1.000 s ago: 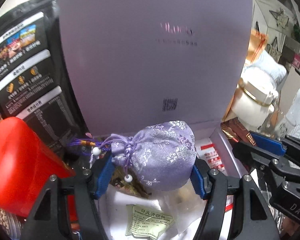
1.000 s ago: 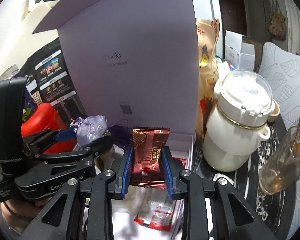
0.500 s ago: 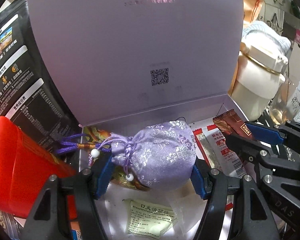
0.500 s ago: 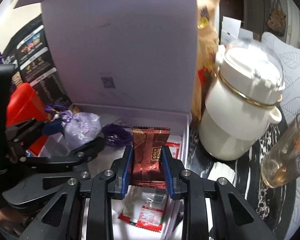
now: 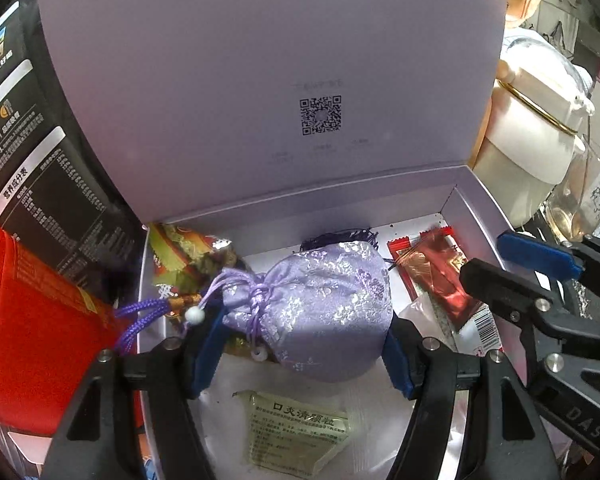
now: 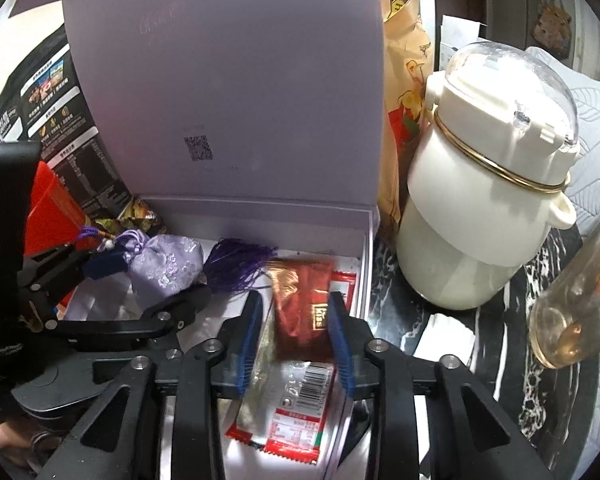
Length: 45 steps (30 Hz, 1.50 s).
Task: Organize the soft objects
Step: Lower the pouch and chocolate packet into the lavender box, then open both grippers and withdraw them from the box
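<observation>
Over the cluttered desk point(image 6: 452, 320), my right fingers point(image 6: 296, 336) have just spread and dropped the red snack packet point(image 6: 304, 304) into the lavender box point(image 6: 366, 248), while my left fingers point(image 5: 300, 344) grip the purple pouch point(image 5: 320, 312) above it.

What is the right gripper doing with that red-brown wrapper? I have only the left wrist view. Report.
Observer: The right gripper has just been opening its jaws. The red-brown wrapper sits blurred between them and no longer looks pinched.
Operator: Tell me what lies behind the pouch.
Observer: A purple tassel fans out across the box floor, from the lilac pouch toward the wrapper.
Operator: Check right of the box.
Observer: Beyond the white pot, a glass cup holds a little amber liquid.
</observation>
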{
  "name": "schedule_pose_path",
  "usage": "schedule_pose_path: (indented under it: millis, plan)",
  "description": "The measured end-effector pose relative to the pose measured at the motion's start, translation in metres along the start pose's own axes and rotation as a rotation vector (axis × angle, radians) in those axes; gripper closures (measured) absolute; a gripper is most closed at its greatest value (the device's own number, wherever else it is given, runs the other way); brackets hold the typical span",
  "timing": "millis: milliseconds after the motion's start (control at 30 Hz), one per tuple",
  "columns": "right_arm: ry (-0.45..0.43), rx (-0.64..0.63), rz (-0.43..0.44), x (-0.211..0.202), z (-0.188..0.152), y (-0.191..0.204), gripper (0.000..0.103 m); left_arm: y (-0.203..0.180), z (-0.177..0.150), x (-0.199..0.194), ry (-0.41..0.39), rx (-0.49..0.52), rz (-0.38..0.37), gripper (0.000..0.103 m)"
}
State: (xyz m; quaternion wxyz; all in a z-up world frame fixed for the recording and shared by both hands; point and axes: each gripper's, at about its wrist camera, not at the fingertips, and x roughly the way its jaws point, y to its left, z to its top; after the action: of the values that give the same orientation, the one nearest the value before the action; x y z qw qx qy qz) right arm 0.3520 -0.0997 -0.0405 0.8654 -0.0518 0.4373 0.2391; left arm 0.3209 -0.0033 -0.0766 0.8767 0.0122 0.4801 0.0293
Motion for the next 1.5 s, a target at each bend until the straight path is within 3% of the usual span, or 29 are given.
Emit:
schedule_pose_path:
  millis: [100, 333, 500, 567, 1000, 1500]
  plan:
    - [-0.015, 0.018, 0.008, -0.008, 0.0, -0.006, 0.057, 0.011, 0.003, -0.007, 0.008, 0.003, 0.012, 0.035]
    - [-0.063, 0.027, 0.012, -0.031, 0.002, -0.008, 0.056, 0.013, 0.015, -0.028, -0.001, -0.028, -0.026, 0.034]
    - [-0.102, 0.027, -0.025, -0.051, 0.001, -0.011, 0.054, 0.016, 0.02, -0.048, -0.07, -0.047, -0.014, 0.011]
    - [-0.104, 0.011, -0.046, -0.056, 0.0, -0.008, 0.053, 0.015, 0.022, -0.056, -0.089, -0.047, -0.001, 0.007]
    - [-0.165, -0.002, -0.057, -0.104, -0.001, 0.005, 0.053, 0.037, 0.018, -0.114, -0.188, -0.074, 0.005, 0.006]
    - [-0.328, -0.048, -0.081, -0.2, -0.008, 0.034, 0.052, 0.044, 0.005, -0.219, -0.346, -0.089, 0.03, 0.006]
